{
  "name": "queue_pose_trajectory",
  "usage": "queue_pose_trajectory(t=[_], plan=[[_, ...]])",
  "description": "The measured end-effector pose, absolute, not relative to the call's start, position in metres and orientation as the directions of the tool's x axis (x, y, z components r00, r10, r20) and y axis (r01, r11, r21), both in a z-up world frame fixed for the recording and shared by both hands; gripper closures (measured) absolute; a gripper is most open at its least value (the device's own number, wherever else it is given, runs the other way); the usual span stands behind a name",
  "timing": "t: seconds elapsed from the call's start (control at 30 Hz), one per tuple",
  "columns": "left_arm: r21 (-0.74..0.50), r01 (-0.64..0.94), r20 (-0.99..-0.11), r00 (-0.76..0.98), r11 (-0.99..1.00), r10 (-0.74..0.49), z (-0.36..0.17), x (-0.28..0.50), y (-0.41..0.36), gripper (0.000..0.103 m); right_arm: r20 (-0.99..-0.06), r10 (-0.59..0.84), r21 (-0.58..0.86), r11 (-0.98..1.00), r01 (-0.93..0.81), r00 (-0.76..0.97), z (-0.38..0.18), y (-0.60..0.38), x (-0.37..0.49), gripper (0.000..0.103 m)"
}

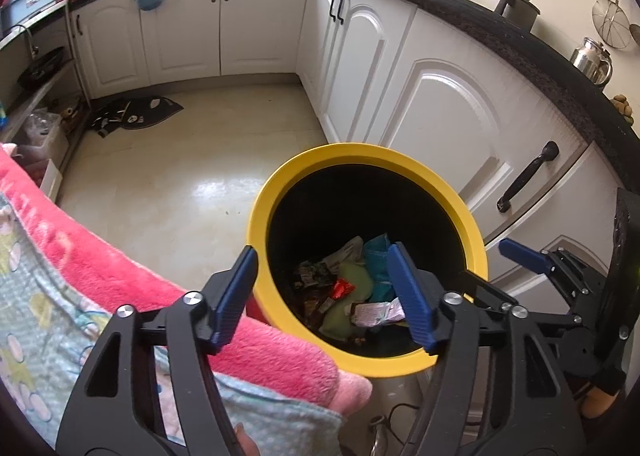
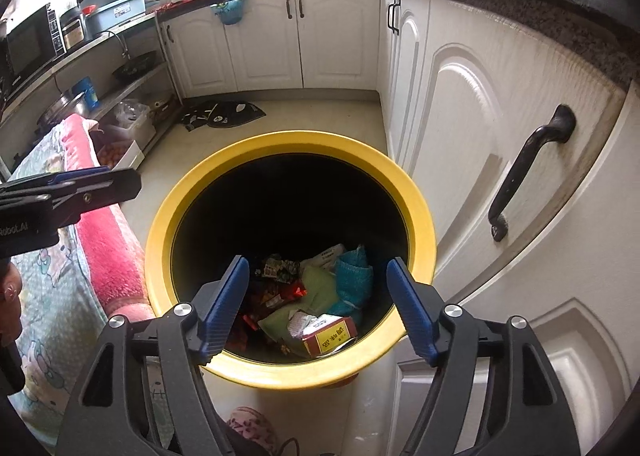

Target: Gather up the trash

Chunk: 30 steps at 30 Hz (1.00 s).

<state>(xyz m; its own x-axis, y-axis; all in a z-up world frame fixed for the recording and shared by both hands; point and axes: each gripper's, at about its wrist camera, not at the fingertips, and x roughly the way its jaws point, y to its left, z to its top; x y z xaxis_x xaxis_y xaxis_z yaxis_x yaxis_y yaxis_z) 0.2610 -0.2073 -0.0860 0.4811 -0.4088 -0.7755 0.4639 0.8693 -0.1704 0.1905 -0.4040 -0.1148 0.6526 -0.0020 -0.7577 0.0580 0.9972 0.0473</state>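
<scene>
Grippers, left (image 1: 324, 292) and right (image 2: 318, 304), hang spread and empty over the yellow bin (image 2: 200, 192) of wrappers (image 2: 328, 332).

The left black two-finger gripper with blue ribbed pads (image 1: 324, 296) is tilting steeply downward, its jaws standing well apart with nothing pinched between them. One blue pad (image 1: 234, 298) is sitting to the left, the other out to the right. Alongside it, the right black two-finger gripper with blue ribbed pads (image 2: 320, 304) is angling down the same way, jaws spread wide and empty too. In the right wrist view the left gripper is poking in from the left edge, side on. A fingertip (image 1: 244, 438) is showing at the bottom of the left wrist view, behind the frame.
</scene>
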Motion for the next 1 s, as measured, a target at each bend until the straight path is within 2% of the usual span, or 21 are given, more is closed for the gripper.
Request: queue_pose_trajectory(t=[0.07,0.13,0.33,0.53,1.0], plan=[[-0.164,0.465,-0.776,0.484,0.870,-0.405,-0.084,0.259,-0.204,0.039,-0.755,-0.006,0.045,0.997,0.060,0.656,-0.111,-0.404,0.189,0.030],[-0.156,0.464,-0.775,0.490,0.872,-0.399,-0.081,0.257,-0.201,0.030,-0.750,-0.011,0.039,0.997,0.061,0.661,-0.107,-0.403,0.187,0.028],[-0.136,0.455,-0.769,0.512,0.880,-0.383,-0.073,0.249,-0.192,0.011,-0.733,-0.026,0.028,0.997,0.068,0.680,-0.094,-0.400,0.179,0.018],[-0.119,0.433,-0.756,0.544,0.893,-0.364,-0.062,0.239,-0.178,0.011,-0.720,-0.032,0.023,0.997,0.070,0.693,-0.083,-0.393,0.170,0.010],[-0.084,0.393,-0.714,0.617,0.916,-0.330,-0.040,0.203,-0.142,0.011,-0.686,-0.015,0.001,1.000,0.022,0.727,-0.060,-0.355,0.147,0.007]])
